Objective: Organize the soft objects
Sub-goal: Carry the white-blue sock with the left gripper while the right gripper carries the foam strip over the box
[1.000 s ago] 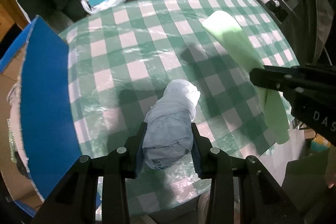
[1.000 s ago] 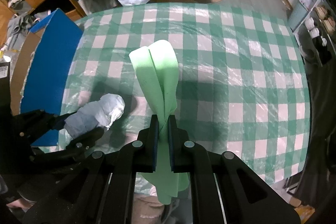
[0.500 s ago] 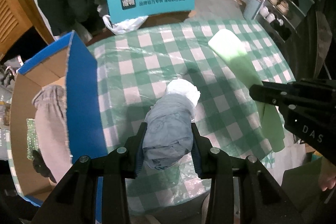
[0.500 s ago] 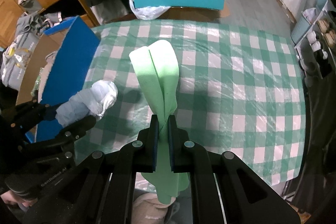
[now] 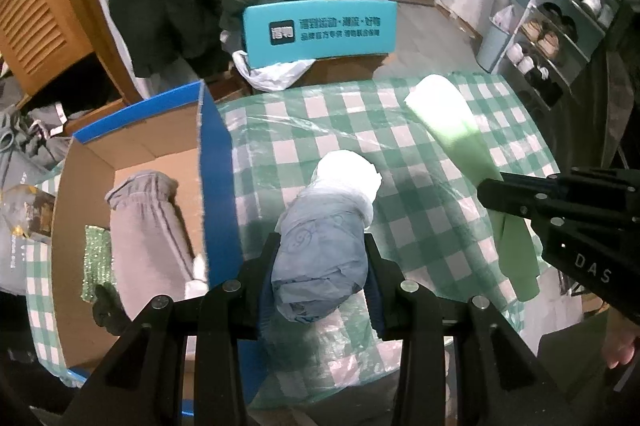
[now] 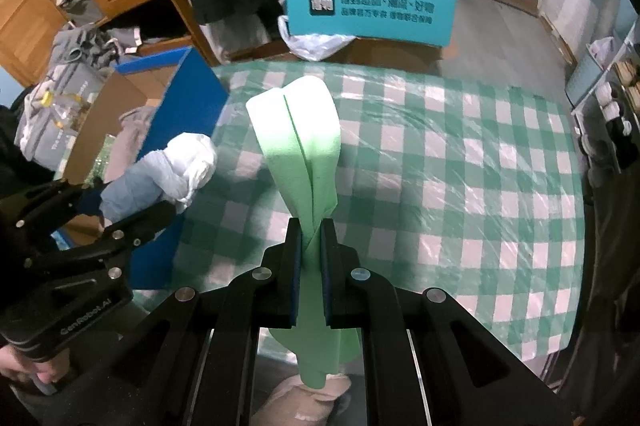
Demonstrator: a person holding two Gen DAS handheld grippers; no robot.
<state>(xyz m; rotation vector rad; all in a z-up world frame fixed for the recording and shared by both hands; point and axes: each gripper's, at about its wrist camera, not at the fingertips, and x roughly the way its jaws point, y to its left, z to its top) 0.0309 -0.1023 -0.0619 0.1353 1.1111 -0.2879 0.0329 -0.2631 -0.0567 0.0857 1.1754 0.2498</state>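
Left hand-held gripper (image 5: pixel 320 266) clamped on one rolled blue-white cloth bundle (image 5: pixel 324 238), held above the table (image 5: pixel 400 146) edge beside the blue cardboard box (image 5: pixel 216 162), likely to drop in. Right hand-held gripper (image 6: pixel 308 258) pinches one folded green foam sheet (image 6: pixel 300 138), clear of the table. Box holds one grey garment (image 5: pixel 148 238).

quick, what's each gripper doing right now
Left gripper: closed on the rolled blue-grey cloth bundle, held above the checked table.
Right gripper: closed on the folded green foam sheet.
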